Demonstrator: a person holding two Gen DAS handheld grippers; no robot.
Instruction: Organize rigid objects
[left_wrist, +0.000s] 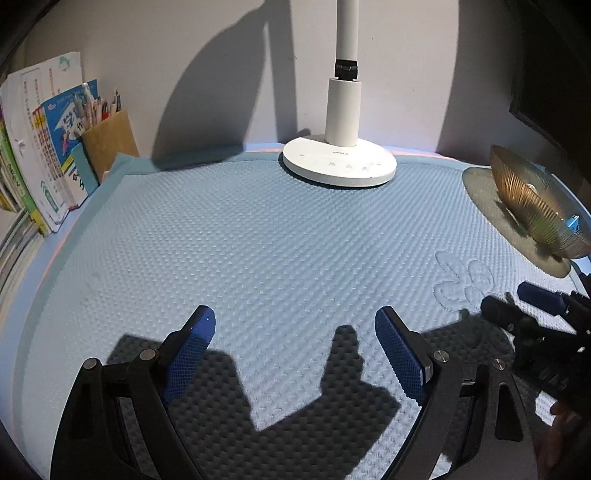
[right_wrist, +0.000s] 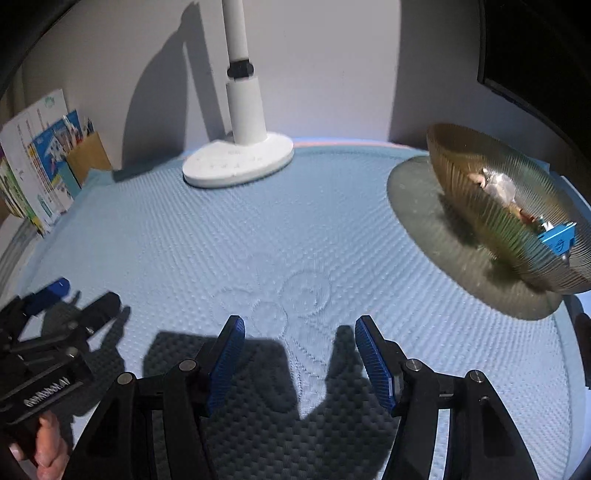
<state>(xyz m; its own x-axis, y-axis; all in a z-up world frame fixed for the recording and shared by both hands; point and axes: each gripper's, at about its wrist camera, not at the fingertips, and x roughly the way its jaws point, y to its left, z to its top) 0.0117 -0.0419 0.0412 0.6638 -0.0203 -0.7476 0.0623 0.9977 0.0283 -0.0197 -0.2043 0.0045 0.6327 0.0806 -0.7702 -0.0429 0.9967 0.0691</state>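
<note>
Both grippers are hovering over the blue mat: the left gripper is standing wide apart and empty, the right gripper is parted with nothing between its pads. Small objects are lying in the ribbed bowl at the mat's right edge, near the lamp.

Bowl contents blurred (perhaps small toys); its right rim cut off.

Pale wall, white desk lamp, blue textured mat, hard shadows
</note>
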